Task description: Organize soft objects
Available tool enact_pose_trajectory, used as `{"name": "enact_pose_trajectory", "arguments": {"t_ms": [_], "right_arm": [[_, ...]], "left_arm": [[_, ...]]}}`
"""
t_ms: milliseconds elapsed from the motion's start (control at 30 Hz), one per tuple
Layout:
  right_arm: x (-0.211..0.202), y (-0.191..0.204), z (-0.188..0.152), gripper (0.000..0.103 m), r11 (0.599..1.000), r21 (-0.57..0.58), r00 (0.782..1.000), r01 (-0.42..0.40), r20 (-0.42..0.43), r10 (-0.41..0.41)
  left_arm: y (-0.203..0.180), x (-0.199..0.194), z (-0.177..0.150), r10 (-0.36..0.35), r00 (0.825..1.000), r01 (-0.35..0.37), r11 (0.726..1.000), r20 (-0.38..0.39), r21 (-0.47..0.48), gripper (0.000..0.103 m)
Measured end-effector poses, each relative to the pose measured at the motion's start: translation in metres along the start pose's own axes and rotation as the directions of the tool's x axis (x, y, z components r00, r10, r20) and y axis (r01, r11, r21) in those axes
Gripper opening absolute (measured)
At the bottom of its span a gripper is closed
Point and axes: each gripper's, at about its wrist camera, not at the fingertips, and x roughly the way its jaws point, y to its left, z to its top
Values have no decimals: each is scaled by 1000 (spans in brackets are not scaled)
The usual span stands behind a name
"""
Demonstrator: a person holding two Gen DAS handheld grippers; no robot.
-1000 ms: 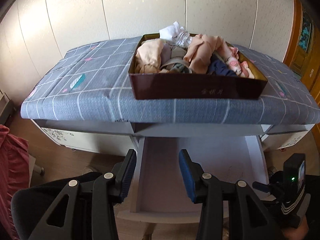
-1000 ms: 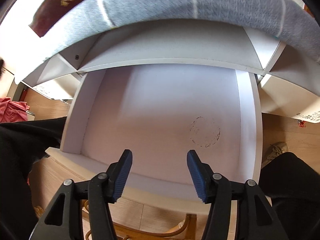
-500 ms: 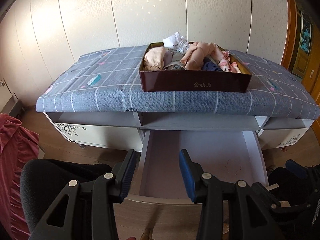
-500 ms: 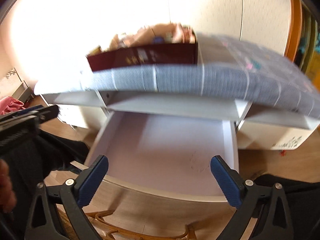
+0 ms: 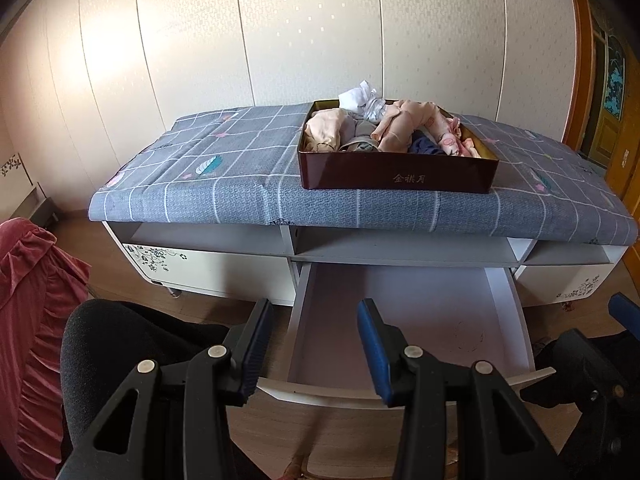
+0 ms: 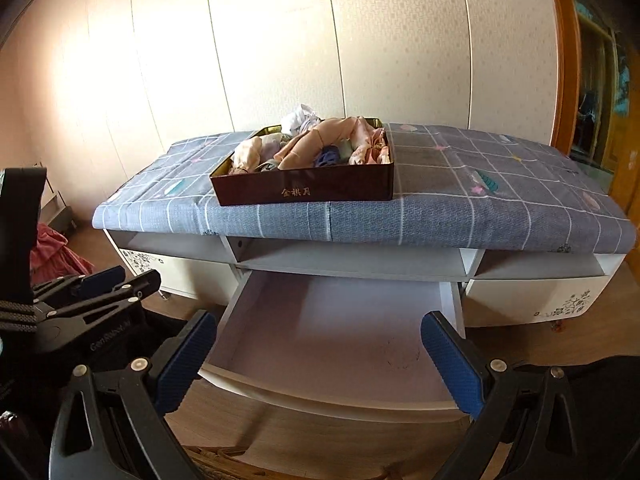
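- Resting on a low white cabinet (image 5: 208, 272), a dark red box (image 5: 398, 174) is seen on the grey checked cloth (image 5: 224, 176) that covers the surface.
- The box is filled with soft clothes (image 5: 384, 132) in peach, pink, white, grey and dark blue; some are heaped above its rim, and a white piece sticks up at the far edge.
- Gold characters are printed on the near wall of the box.
- Below the surface, a row of shallow open shelves (image 6: 352, 258) is visible, and under the middle one a drawer (image 6: 332, 336) is pulled out towards the cameras; a faint ring mark is seen on its pale floor.
- The left gripper (image 5: 314, 348) is held over the drawer's near left corner, well apart from the box, its fingers (image 5: 256, 344) set at a middling gap with nothing between them.
- The right gripper (image 6: 320, 360) is held over the drawer's front edge; its jaws have just been opening and its blue-padded fingers (image 6: 450, 360) are now spread wide, with nothing between them.
- In the right wrist view the left gripper is seen at the left edge, near a dark-clothed leg of the person.
- A red ruffled fabric (image 5: 28, 320) is seen at the far left, on the wooden floor side.
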Motion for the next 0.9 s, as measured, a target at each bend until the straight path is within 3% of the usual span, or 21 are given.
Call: {"name": "enact_pose_trajectory", "arguments": {"t_ms": [267,900], "right_arm": [[1,6,0,103,999,-37,999,36,-4,-37],[4,1,-1,103,998,-15,998,59,-19,-59]], "left_arm": [[-6,-7,0,0,1000,0,1000,29,27,44],[-5,-7,-1,-17,1000,16,1000,18,17,44]]}}
